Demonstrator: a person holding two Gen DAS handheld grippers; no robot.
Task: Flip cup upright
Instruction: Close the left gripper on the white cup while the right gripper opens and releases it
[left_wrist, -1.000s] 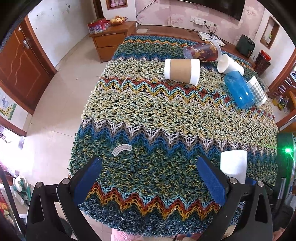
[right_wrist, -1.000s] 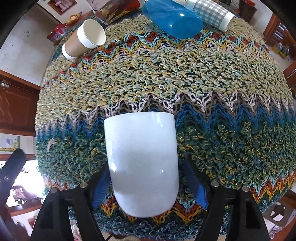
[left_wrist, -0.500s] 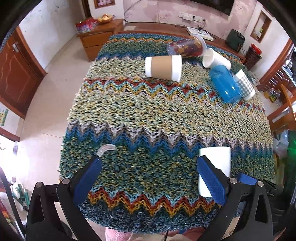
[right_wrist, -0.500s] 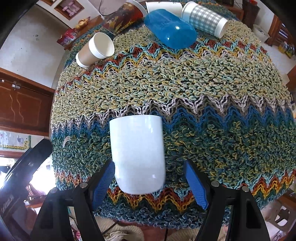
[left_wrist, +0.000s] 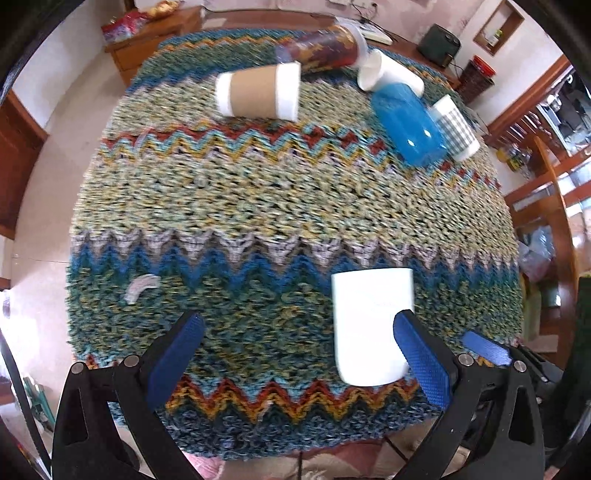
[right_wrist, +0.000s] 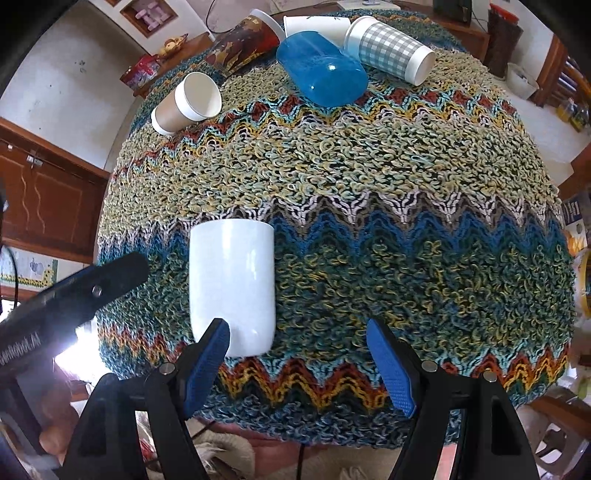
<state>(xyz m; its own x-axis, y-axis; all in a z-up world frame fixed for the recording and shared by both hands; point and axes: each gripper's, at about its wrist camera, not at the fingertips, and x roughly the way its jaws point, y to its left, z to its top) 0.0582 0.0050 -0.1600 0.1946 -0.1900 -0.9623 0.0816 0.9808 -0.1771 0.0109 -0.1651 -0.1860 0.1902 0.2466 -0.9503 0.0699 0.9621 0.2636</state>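
Note:
A plain white cup (left_wrist: 371, 325) stands on the knitted zigzag cloth (left_wrist: 258, 192) near the table's front edge, and it also shows in the right wrist view (right_wrist: 232, 288). Whether its mouth faces up or down cannot be told. My left gripper (left_wrist: 297, 354) is open, with the cup just behind its right finger. My right gripper (right_wrist: 299, 363) is open and empty, with the cup beside its left finger. The right gripper's blue pad (left_wrist: 487, 347) shows at the right of the left wrist view.
Several cups lie on their sides at the far end: a brown-sleeved paper cup (left_wrist: 258, 94), a dark printed cup (left_wrist: 321, 48), a white cup (left_wrist: 388, 74), a blue cup (left_wrist: 406, 122) and a checked cup (left_wrist: 456, 127). The left gripper's arm (right_wrist: 70, 291) is at the left of the right wrist view.
My right gripper has let go of the white cup and drawn back from it to the right. My left gripper has swung toward the cup.

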